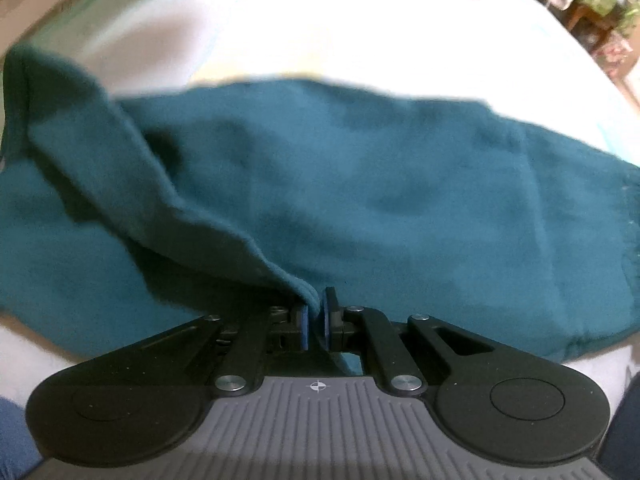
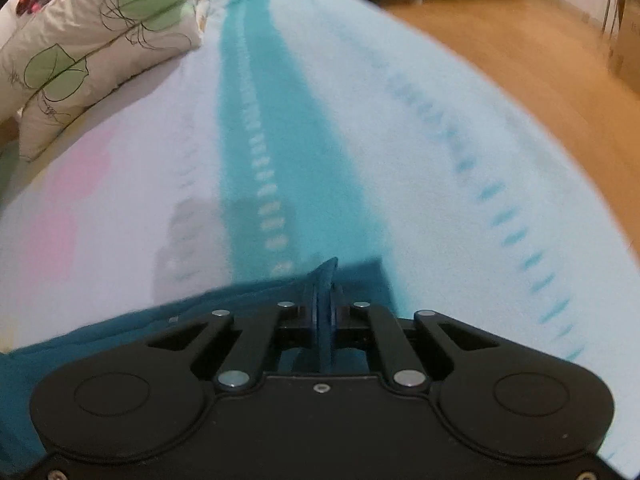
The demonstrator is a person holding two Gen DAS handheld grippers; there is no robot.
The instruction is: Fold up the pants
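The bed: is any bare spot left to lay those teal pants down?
Yes. Ahead of the right gripper, the striped bedspread lies bare between the leaf-print pillow and the bed's floor-side edge. Around the left gripper the pants crowd it; only a white strip shows beyond them.

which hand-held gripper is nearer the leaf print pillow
Right. The right hand-held gripper, shut on the teal pants, has the pillow ahead to its left. The left hand-held gripper view shows no pillow.

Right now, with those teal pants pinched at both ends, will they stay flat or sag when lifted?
Probably sag: the pants already drape in a soft ridge from the left hand-held gripper. They look like thick fleece, so likely not slippery; the right hand-held gripper holds just a thin edge. Unlikely to roll or break.
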